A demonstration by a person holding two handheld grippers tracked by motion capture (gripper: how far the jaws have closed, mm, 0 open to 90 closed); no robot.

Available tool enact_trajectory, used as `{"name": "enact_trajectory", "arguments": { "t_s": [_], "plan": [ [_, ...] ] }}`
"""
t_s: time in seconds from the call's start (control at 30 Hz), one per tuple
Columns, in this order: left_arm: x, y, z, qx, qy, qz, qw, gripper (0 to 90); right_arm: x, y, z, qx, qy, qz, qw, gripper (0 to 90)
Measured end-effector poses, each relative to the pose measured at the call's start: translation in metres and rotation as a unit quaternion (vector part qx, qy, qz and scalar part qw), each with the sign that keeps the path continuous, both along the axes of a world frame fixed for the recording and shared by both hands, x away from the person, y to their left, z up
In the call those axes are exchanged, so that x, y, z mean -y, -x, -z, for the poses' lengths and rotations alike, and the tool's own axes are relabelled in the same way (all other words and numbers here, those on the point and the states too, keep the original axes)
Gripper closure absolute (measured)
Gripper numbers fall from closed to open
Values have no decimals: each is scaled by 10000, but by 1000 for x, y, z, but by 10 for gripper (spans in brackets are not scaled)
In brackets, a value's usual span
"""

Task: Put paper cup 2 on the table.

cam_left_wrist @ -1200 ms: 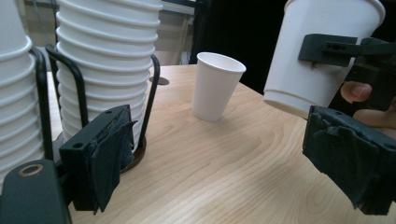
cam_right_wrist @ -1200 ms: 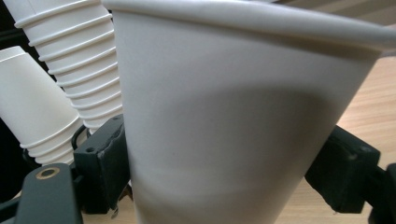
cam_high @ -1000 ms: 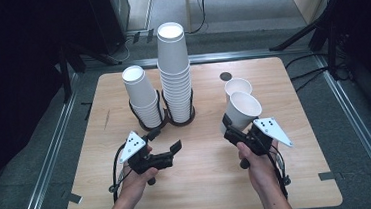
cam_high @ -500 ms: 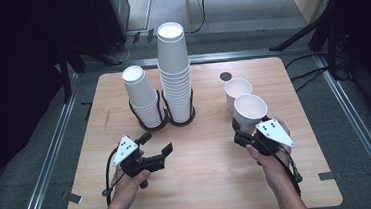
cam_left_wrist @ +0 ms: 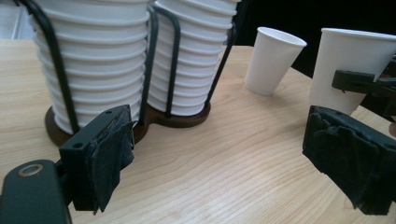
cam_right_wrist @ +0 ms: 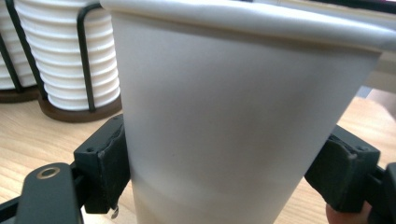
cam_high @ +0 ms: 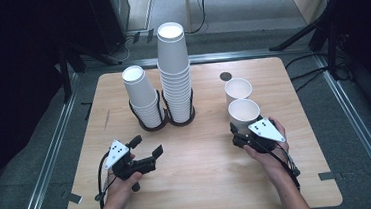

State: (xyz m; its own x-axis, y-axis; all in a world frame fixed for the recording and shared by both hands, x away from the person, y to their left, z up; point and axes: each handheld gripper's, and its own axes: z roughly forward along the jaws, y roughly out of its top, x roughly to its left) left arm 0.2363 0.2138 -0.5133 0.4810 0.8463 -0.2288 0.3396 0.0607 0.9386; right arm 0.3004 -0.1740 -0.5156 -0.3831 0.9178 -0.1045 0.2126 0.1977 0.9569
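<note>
no readable text, labels or numbers

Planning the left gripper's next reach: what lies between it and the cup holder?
Only bare tabletop. The high view shows wood between the open left gripper and the cup holder; the left gripper view shows the same.
</note>
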Motion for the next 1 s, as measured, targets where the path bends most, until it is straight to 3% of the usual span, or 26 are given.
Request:
{"name": "enact_trajectory", "arguments": {
  "t_s": [0.33, 0.5, 1.0],
  "plan": [
    [-12, 1, 9, -91, -193, -317, 9993, 91, -4, -8, 10, -217, 302, 25, 9993, 173],
    [-16, 2, 10, -91, -172, -443, 9988, 90, -6, -11, 14, -282, 453, 68, 9986, 173],
    [-19, 2, 14, -127, -237, -487, 9984, 91, -10, -15, 22, -371, 601, 91, 9975, 172]
  ]
}}
